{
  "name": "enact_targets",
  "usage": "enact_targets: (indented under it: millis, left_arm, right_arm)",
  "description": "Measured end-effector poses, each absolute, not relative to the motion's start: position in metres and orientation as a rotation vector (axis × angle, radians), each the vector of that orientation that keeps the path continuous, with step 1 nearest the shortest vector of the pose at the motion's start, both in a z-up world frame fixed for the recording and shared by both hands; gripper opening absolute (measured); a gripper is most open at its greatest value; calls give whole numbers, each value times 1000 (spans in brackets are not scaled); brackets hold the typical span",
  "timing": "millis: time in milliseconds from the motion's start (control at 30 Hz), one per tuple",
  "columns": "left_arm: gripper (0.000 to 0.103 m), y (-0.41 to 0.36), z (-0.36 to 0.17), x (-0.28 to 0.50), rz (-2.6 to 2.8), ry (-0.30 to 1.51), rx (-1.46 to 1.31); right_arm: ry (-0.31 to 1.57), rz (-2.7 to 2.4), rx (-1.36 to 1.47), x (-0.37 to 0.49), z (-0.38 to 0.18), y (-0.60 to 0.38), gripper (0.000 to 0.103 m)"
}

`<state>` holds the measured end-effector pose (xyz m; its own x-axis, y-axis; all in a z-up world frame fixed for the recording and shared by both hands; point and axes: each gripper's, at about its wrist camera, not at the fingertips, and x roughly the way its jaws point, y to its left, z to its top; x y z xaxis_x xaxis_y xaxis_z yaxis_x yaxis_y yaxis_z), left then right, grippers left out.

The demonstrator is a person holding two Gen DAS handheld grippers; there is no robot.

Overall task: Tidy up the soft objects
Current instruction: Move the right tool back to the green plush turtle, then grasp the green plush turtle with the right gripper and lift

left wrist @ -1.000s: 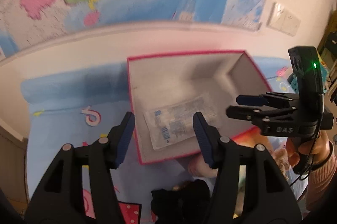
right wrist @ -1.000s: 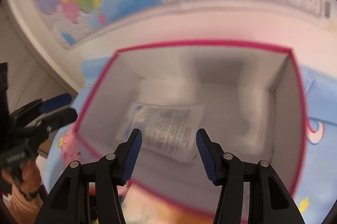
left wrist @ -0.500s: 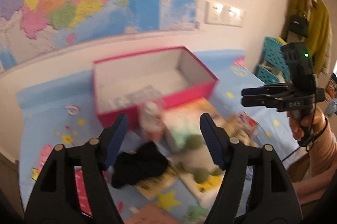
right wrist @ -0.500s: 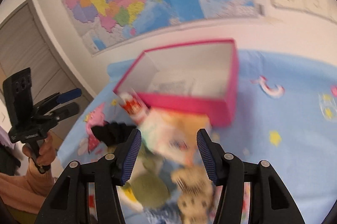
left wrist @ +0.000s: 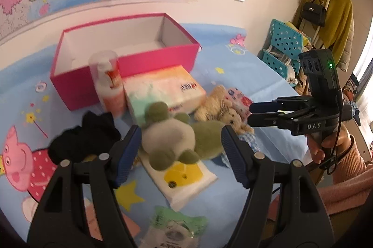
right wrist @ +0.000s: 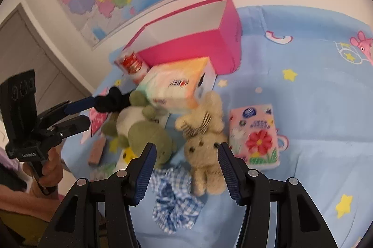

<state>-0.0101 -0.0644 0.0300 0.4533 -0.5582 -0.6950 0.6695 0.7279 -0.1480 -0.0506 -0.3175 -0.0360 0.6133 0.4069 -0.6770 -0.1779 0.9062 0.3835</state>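
Note:
A green and grey plush frog [left wrist: 173,136] [right wrist: 139,131] lies on the blue sheet in front of an open pink box [left wrist: 121,66] [right wrist: 193,47]. My left gripper [left wrist: 180,152] is open, its jaws on either side of the frog and above it. A beige plush bunny [right wrist: 205,143] [left wrist: 221,108] lies to the frog's right. My right gripper [right wrist: 185,168] is open and empty above the bunny and a blue checked cloth [right wrist: 174,199]. A black cloth [left wrist: 86,138] [right wrist: 112,99] lies left of the frog. A pastel tissue pack [left wrist: 163,91] [right wrist: 177,84] rests against the box.
A pump bottle [left wrist: 108,82] stands at the box's front. A pink floral pack [right wrist: 256,133], a white and yellow pack [left wrist: 184,180] and a green packet [left wrist: 174,227] lie on the sheet. Blue crates [left wrist: 282,47] and a coat rack stand beyond the bed's right edge.
Both grippers have pulled back from over the pink box and tilted down over the pile of soft things in front of it. Both stay open and empty.

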Motion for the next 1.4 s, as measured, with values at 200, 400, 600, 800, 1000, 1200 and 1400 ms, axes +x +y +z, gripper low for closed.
enact_targets:
  millis: [200, 400, 600, 800, 1000, 1200, 1400]
  left_arm:
    - [72, -66, 18, -21, -738, 822, 176]
    - [72, -59, 12, -18, -697, 835, 168]
    - [72, -44, 6, -7, -632, 851, 153]
    - [72, -30, -1, -8, -644, 882, 134]
    - [72, -36, -12, -16, -683, 907, 164]
    - [72, -39, -26, -14, -703, 952, 173]
    - [72, -35, -22, -11, -727, 944, 123]
  right_arm:
    - [844, 367, 277, -56, -40, -306, 56]
    - [821, 392, 296, -54, -38, -301, 56]
    - [829, 444, 265, -50, -42, -274, 56]
    - [830, 439, 184, -35, -44, -251, 56]
    - [839, 397, 86, -20, -51, -239, 54]
    - [837, 416, 101, -30, -49, -251, 45]
    - [818, 447, 159, -41, -40, -267, 45]
